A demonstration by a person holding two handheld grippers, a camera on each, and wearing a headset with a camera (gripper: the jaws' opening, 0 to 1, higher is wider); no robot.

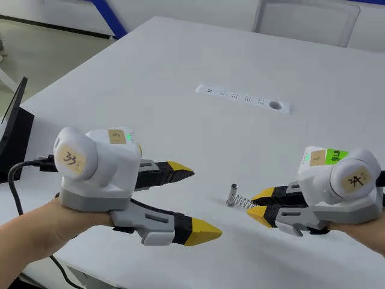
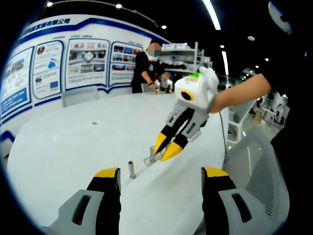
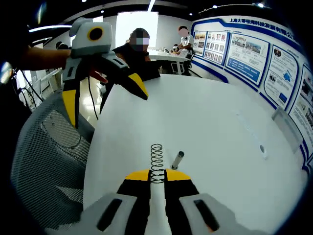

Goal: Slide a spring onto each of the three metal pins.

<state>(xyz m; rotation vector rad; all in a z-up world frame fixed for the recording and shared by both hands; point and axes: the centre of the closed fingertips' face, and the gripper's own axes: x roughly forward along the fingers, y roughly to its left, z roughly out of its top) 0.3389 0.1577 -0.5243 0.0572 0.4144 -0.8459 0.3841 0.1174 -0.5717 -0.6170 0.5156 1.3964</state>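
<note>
A short metal pin (image 1: 232,194) stands upright on the white table (image 1: 180,90); it also shows as pin (image 2: 131,169) and pin (image 3: 177,160). A coiled spring (image 3: 156,163) sticks out of my right gripper (image 3: 157,175), which is shut on its near end. In the head view the spring (image 1: 242,201) lies almost level, its free end beside the pin, held by the right gripper (image 1: 261,205). My left gripper (image 1: 200,201) hovers open to the left of the pin, nothing between its jaws. The left gripper view has the spring (image 2: 153,157) and the right gripper (image 2: 165,148) just past the pin.
A white power strip (image 1: 242,98) is set into the table farther back. A black cable (image 1: 15,180) and a dark device (image 1: 13,129) sit at the left edge. A mesh chair (image 3: 46,161) stands by the table's near side. People stand at a far table.
</note>
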